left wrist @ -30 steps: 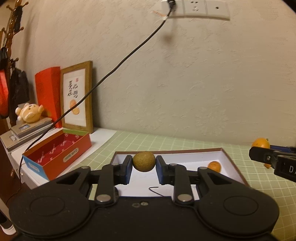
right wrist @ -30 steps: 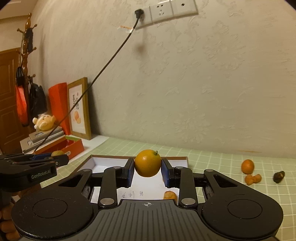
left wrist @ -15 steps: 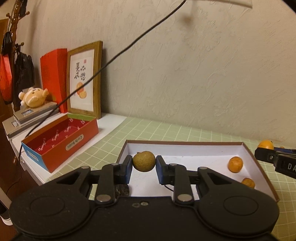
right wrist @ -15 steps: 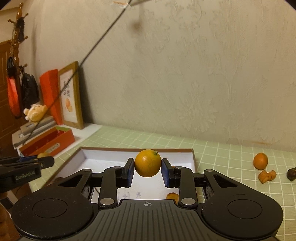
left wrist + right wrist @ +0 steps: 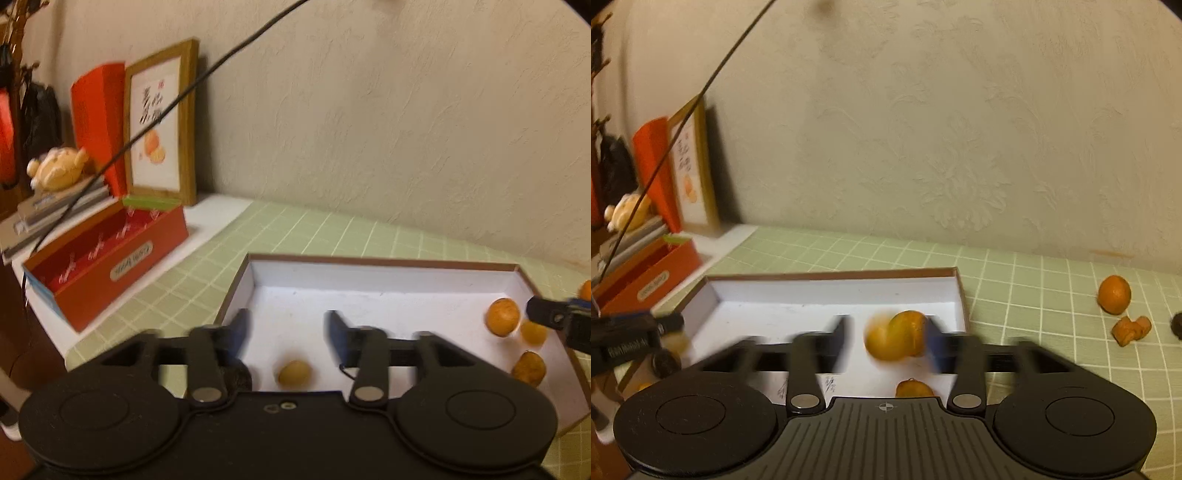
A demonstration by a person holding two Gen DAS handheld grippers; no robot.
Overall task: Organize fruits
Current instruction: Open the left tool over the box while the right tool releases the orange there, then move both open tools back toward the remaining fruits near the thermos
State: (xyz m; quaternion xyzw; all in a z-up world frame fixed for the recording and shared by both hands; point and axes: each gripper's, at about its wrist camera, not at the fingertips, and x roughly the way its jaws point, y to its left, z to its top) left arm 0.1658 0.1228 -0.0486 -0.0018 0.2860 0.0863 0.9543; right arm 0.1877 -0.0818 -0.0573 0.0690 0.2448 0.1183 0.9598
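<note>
My left gripper (image 5: 288,328) is open above the near left part of the white box (image 5: 369,273). A small tan fruit (image 5: 294,374) lies on the box floor just below the jaws. Three orange fruits (image 5: 501,322) sit at the box's right end. My right gripper (image 5: 886,338) is open over the box (image 5: 831,291). A blurred orange (image 5: 895,336) is between its fingers, against the right one and apart from the left one. Another small orange fruit (image 5: 914,389) lies in the box below it.
A red open box (image 5: 107,258), a framed picture (image 5: 160,125), a plush toy (image 5: 55,171) and a hanging cable (image 5: 166,110) are at the left. On the green grid mat at the right lie an orange (image 5: 1113,294), peel pieces (image 5: 1131,329) and a dark fruit (image 5: 1176,326).
Both grippers have opened over the box. The tan fruit dropped from my left gripper onto the box floor. The orange has come loose between my right fingers and is blurred with motion.
</note>
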